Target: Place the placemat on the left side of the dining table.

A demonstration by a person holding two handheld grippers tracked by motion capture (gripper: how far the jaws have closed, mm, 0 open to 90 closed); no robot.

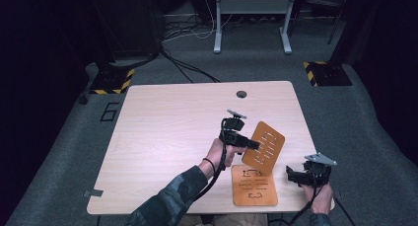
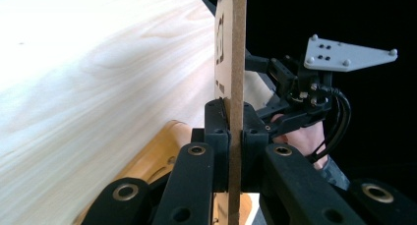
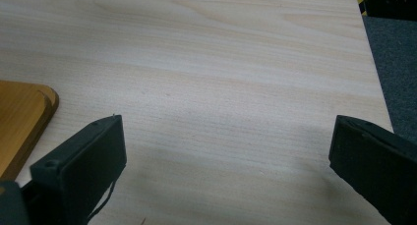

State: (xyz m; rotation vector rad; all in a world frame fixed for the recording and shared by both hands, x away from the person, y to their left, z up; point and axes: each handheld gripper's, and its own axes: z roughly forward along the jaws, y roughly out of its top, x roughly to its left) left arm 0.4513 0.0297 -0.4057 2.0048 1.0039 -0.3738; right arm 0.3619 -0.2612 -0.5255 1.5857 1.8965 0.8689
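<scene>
My left gripper (image 1: 255,145) is shut on a thin brown board (image 1: 264,147) with cut-out slots, held tilted above the table. In the left gripper view that board (image 2: 238,48) stands edge-on between the pads (image 2: 219,131). A second brown board (image 1: 254,185) with cut-outs lies flat near the table's front edge, just below the raised one. My right gripper (image 1: 291,175) sits at the front right, close to the flat board, with its jaws wide open and nothing between them; the right gripper view shows its fingers (image 3: 81,171) over bare wood with the flat board's corner (image 3: 22,117) at left.
The light wooden table (image 1: 172,122) has a cable hole (image 1: 241,94) near its far edge. Grey carpet surrounds it, with cables and a desk frame (image 1: 251,18) beyond. Yellow-black striped bases (image 1: 112,81) stand at both far corners. The right table edge (image 3: 378,87) is close to my right gripper.
</scene>
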